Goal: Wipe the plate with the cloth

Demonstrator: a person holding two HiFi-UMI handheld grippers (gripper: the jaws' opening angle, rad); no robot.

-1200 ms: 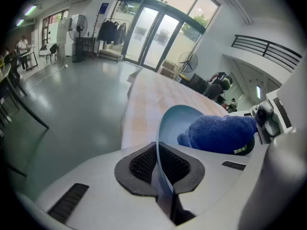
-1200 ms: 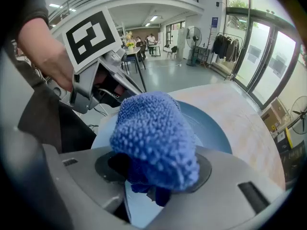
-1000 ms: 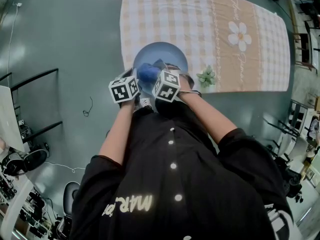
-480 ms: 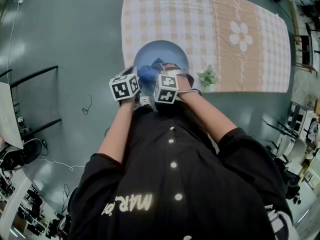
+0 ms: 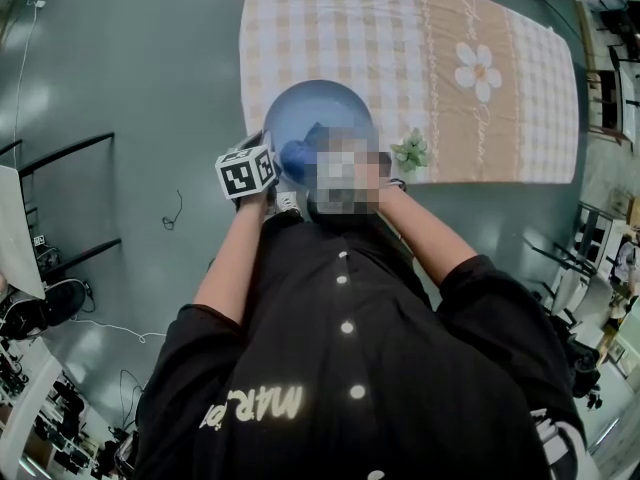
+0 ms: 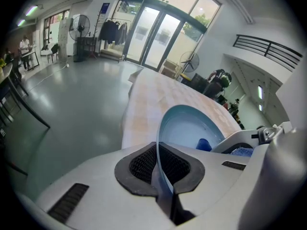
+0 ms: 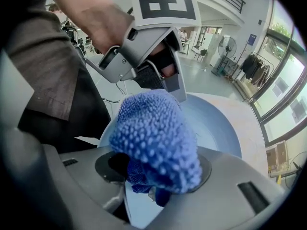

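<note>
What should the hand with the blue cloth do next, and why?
Probably rub the blue cloth across the inside of the plate. The right gripper is shut on the cloth right at the plate, and the left gripper clamps the rim, holding it steady.

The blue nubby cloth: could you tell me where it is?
In the head view the blue nubby cloth is clamped in the right gripper, over the near side of the light-blue round plate, right of the left gripper pinching its rim.
</note>
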